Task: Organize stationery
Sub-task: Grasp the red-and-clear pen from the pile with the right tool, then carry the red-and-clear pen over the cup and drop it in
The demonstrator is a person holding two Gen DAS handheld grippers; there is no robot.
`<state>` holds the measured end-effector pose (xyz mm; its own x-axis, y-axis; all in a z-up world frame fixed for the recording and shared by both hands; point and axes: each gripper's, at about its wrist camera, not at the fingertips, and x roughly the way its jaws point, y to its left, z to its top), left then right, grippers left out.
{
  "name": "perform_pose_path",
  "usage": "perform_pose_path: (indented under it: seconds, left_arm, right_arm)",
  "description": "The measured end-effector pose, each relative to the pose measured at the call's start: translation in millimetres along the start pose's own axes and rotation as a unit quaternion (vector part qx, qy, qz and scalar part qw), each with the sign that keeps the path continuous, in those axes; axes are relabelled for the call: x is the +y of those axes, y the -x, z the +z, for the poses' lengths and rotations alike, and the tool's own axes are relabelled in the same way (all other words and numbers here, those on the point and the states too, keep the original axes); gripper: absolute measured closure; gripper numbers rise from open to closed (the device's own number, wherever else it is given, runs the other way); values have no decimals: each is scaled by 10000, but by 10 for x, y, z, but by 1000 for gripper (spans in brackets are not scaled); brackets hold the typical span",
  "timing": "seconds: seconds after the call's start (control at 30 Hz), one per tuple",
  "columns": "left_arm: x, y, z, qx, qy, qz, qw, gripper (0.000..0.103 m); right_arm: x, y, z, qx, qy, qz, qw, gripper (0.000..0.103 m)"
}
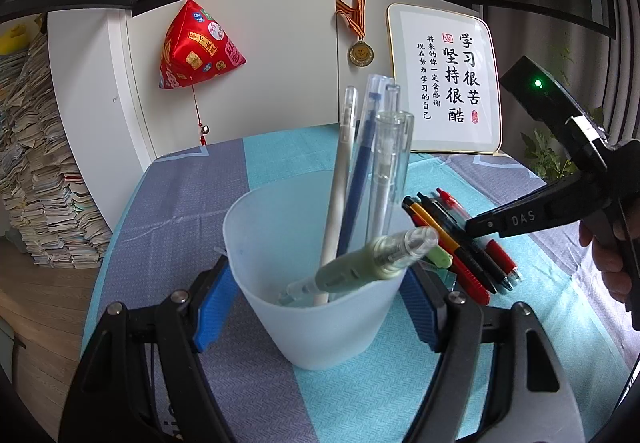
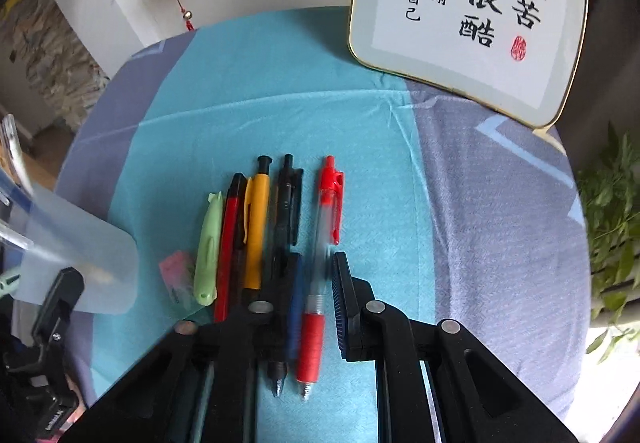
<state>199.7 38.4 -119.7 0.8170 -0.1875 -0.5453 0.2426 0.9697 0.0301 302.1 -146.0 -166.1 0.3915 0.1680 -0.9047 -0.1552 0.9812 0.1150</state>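
Pen-sorting step: left gripper (image 1: 316,307) fingers clamp the cup (image 1: 320,283), which already holds several pens. Right gripper (image 2: 316,307) fingers nearly closed around the red pen (image 2: 320,263), still flat on desk (image 2: 480,203), at 3 o'clock of the cup. Next, prob.: firm pinch, lift, drop in cup.

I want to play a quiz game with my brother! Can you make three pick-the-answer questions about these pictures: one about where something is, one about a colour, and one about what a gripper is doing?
1. Where is the red pen?
A. on the floor
B. on the cloth
C. on a shelf

2. What colour is the hanging pouch?
A. red
B. green
C. black

3. What is the left gripper doing?
A. hanging open
B. clamping the cup
C. holding a medal

Answers: B, it lies flat on the cloth; A, its fabric is bright red; B, the cup sits squeezed between its jaws.
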Motion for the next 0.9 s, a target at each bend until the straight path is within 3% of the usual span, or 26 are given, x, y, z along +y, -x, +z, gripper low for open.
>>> perform_pose_path:
  seconds: [0.37, 0.43, 0.57, 0.9]
  left_arm:
    - [0, 2, -6, 4, -18, 8, 10000, 29]
    - [0, 2, -6, 3, -16, 6, 10000, 29]
    - [0, 2, -6, 3, -20, 8, 10000, 29]
    - [0, 2, -6, 4, -21, 8, 10000, 29]
  right_arm:
    - [-281, 97, -186, 429, 62, -256, 9987, 93]
    - [-303, 90, -161, 435, 38, -271, 9987, 89]
    - [-331, 99, -64, 278, -74, -326, 9991, 68]
    - [-263, -50, 197, 298, -88, -494, 9983, 68]
